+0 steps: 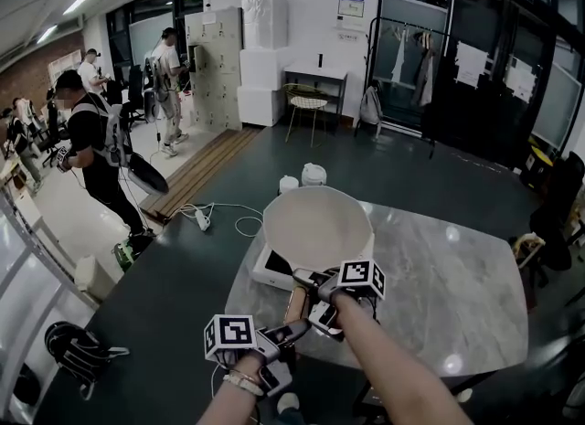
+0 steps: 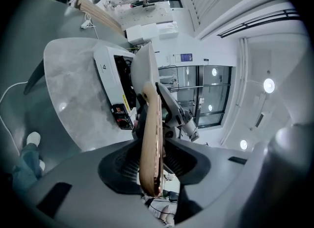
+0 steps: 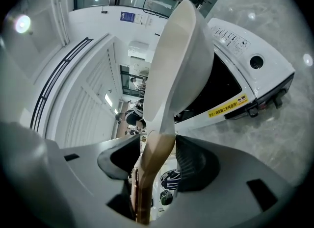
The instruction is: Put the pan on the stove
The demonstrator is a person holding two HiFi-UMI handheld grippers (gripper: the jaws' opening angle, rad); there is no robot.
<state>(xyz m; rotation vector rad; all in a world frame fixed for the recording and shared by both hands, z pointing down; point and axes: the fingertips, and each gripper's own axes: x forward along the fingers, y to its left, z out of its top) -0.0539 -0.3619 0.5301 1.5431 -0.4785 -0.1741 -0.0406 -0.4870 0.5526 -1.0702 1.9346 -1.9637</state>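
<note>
A cream pan (image 1: pixel 315 227) with a wooden handle (image 1: pixel 295 304) hangs tilted over the white induction stove (image 1: pixel 271 275) at the left end of the marble table (image 1: pixel 448 295). My right gripper (image 1: pixel 311 295) is shut on the handle where it meets the bowl. My left gripper (image 1: pixel 291 330) is shut on the handle's near end. In the left gripper view the handle (image 2: pixel 149 139) stands edge-on between the pads of the left gripper (image 2: pixel 152 159), with the stove (image 2: pixel 105 70) beyond. In the right gripper view the pan (image 3: pixel 179 55) rises from the right gripper (image 3: pixel 157 162) above the stove (image 3: pixel 245 75).
The stove sits close to the table's left edge. Two white containers (image 1: pixel 302 176) and a power strip with cables (image 1: pixel 206 219) lie on the dark floor beyond. A black bag (image 1: pixel 78 345) lies at the lower left. People (image 1: pixel 91 149) stand far left.
</note>
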